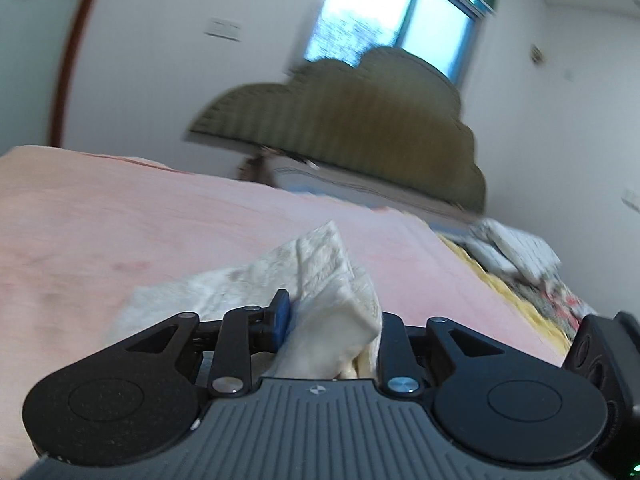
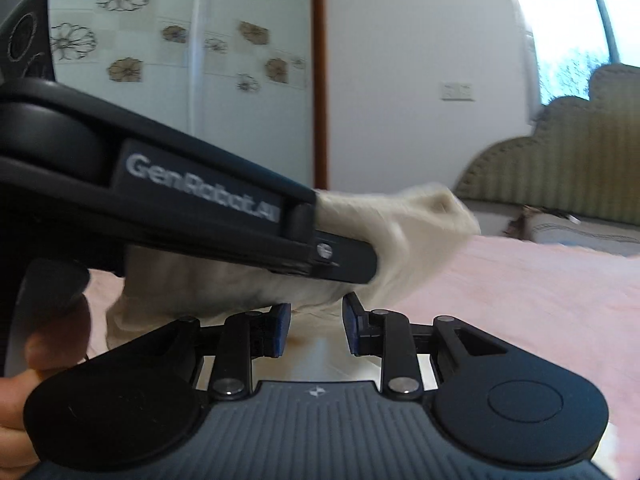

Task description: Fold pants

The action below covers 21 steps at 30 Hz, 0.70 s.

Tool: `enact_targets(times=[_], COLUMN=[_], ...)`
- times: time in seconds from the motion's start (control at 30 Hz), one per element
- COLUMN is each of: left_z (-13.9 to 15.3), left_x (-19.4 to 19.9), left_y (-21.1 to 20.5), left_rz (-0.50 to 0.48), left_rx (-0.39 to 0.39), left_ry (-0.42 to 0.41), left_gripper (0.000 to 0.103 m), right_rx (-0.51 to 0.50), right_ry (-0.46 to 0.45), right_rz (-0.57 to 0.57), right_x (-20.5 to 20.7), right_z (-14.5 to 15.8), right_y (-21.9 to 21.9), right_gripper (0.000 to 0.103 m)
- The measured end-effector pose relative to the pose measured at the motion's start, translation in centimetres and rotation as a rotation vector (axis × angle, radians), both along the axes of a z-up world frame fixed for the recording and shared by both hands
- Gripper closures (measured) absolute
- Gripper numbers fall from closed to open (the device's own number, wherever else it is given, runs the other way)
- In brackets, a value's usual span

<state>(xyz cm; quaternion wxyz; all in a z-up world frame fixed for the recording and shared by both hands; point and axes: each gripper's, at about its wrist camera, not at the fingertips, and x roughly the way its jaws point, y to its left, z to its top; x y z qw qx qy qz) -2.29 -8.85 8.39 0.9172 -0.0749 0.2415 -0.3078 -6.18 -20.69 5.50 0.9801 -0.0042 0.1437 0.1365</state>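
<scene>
A: Fingers (image 1: 280, 316) on left gripper (image 1: 328, 320) clamp bunched cream pants (image 1: 320, 272) above pink bed (image 1: 160, 220); far finger buried in cloth.
B: Right gripper (image 2: 314, 326)?
A: Parted, nothing pinched; pale fabric below, blurred. Left tool crosses its view, angled down, hand (image 2: 24, 376) cut off at edge.

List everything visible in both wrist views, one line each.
pants: one, cream, bunched in the left gripper, lifted over the bed
bed cover: one, pink, spread across the bed
headboard: one, olive, scalloped, against the far wall
window: one, bright, above the headboard
bedding pile: one, white and patterned, far side of the bed
wardrobe doors: white, flower prints, left of a brown frame
left gripper: black, shut on the pants
right gripper: black, blue pads, open
hand: one, holding the left gripper
</scene>
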Motion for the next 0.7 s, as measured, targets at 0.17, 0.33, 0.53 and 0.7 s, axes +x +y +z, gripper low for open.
enact_targets(times=[0.17,0.33,0.53,0.7], left_z=[-1.9,-3.3,-6.2,-9.4], left_x=[-0.6,-1.5,-1.6,-0.5], left_y=[-5.6,-10.1,-12.9,-13.7], left_rz=[-0.085,-0.159,-0.217,-0.270], left_rx=[0.017,0.054,0.100,0.143], left_ry=[-0.011,-0.036,0.012,0.136], left_gripper=[0.075,0.073,0.065,0.058], right_rx=[0.021,0.038,0.039,0.007], right_ry=[0.031,0.041,0.111,0.231], right_rz=[-0.089,-0.156,-0.212,-0.268], right_x=[-2.2,-2.6,-3.1,-3.1], right_z=[-0.8,-1.5,-2.2,-3.5], right_y=[-4.0,-7.5,-10.3,-11.3], right_gripper=[0.075,0.075,0.075,0.067])
